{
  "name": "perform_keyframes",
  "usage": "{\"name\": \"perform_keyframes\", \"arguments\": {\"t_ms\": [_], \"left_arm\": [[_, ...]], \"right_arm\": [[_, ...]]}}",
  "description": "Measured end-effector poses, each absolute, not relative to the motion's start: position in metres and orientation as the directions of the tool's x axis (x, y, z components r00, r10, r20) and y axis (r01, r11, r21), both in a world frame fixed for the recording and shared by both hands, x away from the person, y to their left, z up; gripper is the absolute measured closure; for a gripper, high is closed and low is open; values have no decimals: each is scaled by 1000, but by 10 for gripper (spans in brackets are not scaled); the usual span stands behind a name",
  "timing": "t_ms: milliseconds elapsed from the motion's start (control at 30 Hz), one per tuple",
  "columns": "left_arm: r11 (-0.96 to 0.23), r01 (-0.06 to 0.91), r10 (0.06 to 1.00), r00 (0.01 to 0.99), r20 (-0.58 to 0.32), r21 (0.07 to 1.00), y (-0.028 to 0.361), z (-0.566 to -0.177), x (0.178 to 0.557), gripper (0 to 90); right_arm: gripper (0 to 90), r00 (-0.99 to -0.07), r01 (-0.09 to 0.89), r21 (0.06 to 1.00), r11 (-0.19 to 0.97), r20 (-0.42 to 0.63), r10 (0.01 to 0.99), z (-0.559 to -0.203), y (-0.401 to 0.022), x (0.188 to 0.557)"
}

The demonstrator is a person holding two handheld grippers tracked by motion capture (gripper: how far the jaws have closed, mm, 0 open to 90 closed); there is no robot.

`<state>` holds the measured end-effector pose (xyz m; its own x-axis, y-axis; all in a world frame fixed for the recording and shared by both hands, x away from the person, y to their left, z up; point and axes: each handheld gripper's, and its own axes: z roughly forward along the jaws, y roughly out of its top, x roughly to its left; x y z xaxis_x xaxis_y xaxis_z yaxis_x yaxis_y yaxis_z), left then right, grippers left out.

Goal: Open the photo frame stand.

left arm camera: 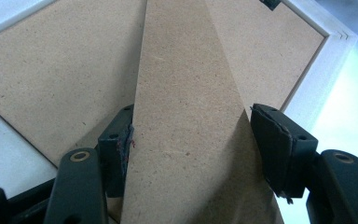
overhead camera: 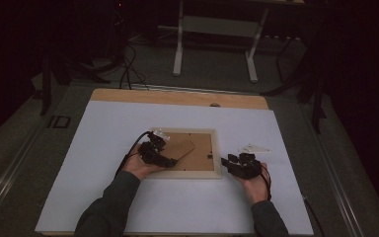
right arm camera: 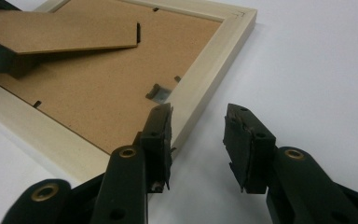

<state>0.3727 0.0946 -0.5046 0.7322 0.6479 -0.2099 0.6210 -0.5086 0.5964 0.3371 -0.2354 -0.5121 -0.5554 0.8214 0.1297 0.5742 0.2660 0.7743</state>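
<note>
Frame lies face-down, mid table, brown backing up. Stand (fibreboard flap on backing) lifted off backing, sits btwn left gripper jaws; left pad touches its edge, right pad just beside other edge, grip not certain. Right gripper approx half open, nothing btwn jaws; its left jaw over frame's right rail, other over bare table.

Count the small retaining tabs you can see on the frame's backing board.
3: one at the far top edge, one by the right rail near the metal hanger, one on the near left edge. The raised stand may hide others.
</note>
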Motion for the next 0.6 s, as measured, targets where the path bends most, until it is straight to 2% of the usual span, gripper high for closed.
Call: {"name": "perform_keyframes", "arguments": {"t_ms": [600], "left_arm": [[-537, 568, 649, 750, -125, 624, 90, -500, 365, 386]], "right_arm": [[604, -569, 578, 750, 322, 87, 818, -489, -223, 370]]}}
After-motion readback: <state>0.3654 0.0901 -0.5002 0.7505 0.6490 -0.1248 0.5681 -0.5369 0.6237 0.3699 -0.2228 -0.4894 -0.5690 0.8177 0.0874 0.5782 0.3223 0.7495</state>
